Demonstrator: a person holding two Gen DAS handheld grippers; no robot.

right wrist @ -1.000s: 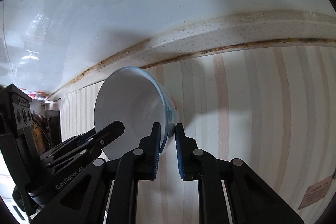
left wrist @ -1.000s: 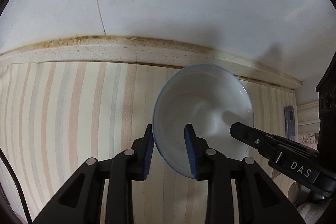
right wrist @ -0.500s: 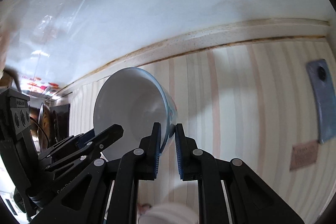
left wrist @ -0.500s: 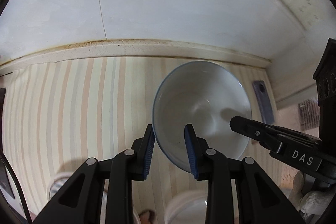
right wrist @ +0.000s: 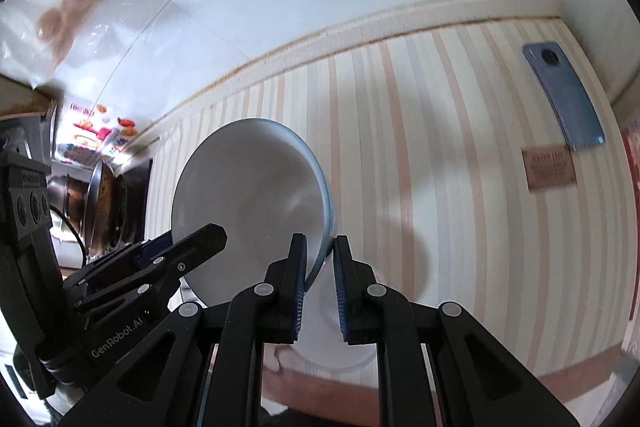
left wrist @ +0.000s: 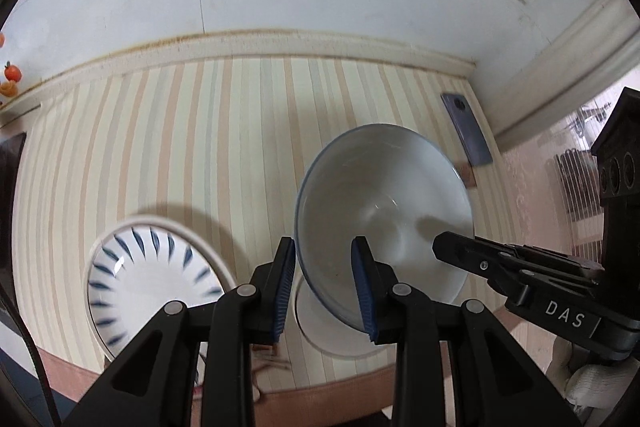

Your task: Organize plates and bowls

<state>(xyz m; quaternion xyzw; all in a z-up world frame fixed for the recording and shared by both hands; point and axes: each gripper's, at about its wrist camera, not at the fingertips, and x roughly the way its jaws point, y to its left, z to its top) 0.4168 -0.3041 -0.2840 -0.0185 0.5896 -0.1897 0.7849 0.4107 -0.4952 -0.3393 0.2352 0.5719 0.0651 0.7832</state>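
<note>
White bowl [left wrist: 384, 203] held tilted in mid-air above the desk [left wrist: 200, 131], clamped at opposite rim points by left gripper [left wrist: 326, 283] and right gripper [right wrist: 320, 283] jaws. Mid-carry; next, lowering onto plate [left wrist: 316, 327] near front edge.

Soft, even light is falling from above. The bowl [left wrist: 384, 203] is casting a dim shadow toward 4 o'clock on the striped mat [right wrist: 440, 131]. Glare and motion blur are smearing the right wrist view at 10 o'clock. Fisheye distortion is bending all edges.
</note>
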